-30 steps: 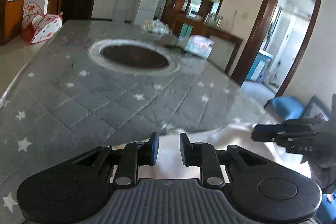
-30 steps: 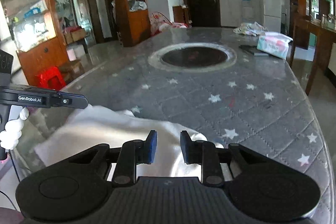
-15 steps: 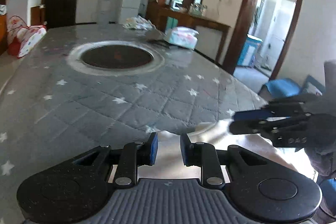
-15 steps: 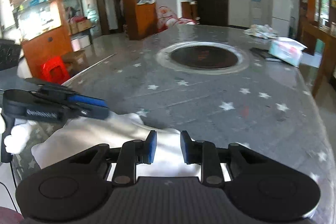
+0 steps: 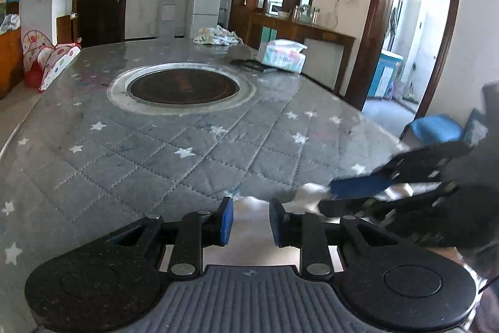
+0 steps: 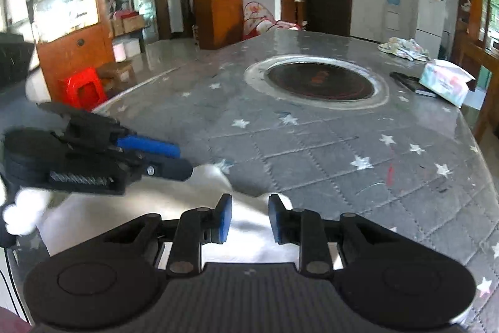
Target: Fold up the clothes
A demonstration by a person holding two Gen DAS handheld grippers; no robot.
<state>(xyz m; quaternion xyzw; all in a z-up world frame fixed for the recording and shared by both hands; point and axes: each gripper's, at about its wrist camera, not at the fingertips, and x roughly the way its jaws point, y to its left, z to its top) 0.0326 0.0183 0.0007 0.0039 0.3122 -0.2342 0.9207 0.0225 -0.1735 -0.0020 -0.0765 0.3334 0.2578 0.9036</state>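
Note:
A white garment [image 6: 162,205] lies bunched at the near edge of the grey star-patterned table [image 6: 312,152]. It also shows in the left wrist view [image 5: 249,227]. My left gripper [image 5: 248,220] is open just above the cloth, nothing between its blue pads. It shows from the side in the right wrist view [image 6: 174,159], over the garment's left part. My right gripper [image 6: 249,219] is open above the garment's near right part. It shows blurred in the left wrist view [image 5: 336,198], close to the right of my left gripper.
A round dark hotplate [image 5: 184,86] is sunk in the table's middle. A tissue pack [image 5: 283,55], a dark flat object [image 5: 249,63] and a bundle of cloth [image 5: 216,36] sit at the far right end. A red stool [image 6: 84,89] stands on the floor at left.
Both grippers have moved toward each other over the white garment and tilted up, showing more of the room. Both jaws stay open.

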